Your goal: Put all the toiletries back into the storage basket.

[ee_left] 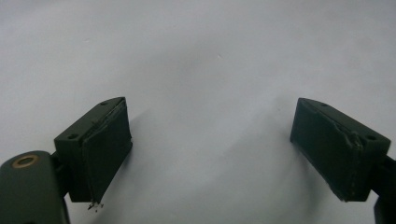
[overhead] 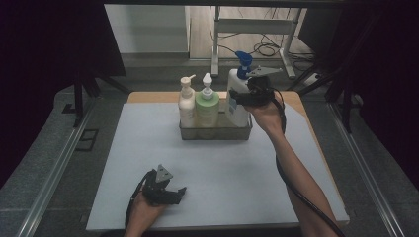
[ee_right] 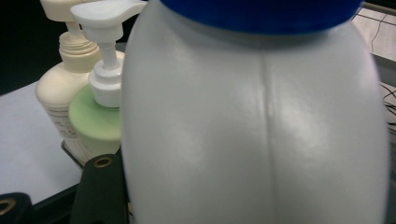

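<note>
A white bottle with a blue pump has its lower part in the right end of a metal basket. My right gripper comes at it from the right and is shut on its upper body. In the right gripper view the white bottle looms close between the jaws, with one black finger at its left side. My left gripper rests low near the table's front edge. It is open, with bare mat between its pads.
A cream pump bottle and a green one stand in the basket to the left of the white bottle. A pale grey mat covers the table. Beyond the far edge stand a desk frame and cables on the floor.
</note>
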A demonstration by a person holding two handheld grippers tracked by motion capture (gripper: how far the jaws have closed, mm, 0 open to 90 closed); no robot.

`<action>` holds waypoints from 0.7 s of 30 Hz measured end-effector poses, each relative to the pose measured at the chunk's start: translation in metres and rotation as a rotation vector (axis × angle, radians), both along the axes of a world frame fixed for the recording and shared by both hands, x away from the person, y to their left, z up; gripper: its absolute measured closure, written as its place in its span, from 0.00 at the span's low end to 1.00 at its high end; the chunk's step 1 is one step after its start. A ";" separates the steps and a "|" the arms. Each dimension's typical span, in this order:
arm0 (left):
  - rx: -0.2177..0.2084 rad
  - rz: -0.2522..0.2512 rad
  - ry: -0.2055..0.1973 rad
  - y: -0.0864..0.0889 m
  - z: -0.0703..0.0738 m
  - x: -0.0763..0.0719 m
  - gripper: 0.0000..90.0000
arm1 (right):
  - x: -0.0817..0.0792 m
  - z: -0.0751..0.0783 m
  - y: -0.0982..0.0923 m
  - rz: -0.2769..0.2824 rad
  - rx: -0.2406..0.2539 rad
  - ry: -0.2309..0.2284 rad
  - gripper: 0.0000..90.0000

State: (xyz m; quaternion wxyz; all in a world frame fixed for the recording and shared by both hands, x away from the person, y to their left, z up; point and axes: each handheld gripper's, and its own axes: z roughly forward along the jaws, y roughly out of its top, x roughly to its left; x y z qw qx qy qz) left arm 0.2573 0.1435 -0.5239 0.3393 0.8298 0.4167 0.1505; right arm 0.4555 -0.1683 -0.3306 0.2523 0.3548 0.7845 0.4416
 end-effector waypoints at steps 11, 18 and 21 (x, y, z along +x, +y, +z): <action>0.002 -0.001 0.002 0.000 0.000 0.000 0.13 | 0.012 -0.010 0.005 -0.024 0.000 -0.003 0.43; 0.003 -0.002 0.003 0.000 0.000 0.000 0.13 | 0.016 -0.018 0.008 -0.023 -0.005 0.002 0.43; 0.003 -0.002 0.003 0.000 0.000 0.000 0.13 | 0.017 -0.022 0.009 -0.022 -0.009 0.008 0.43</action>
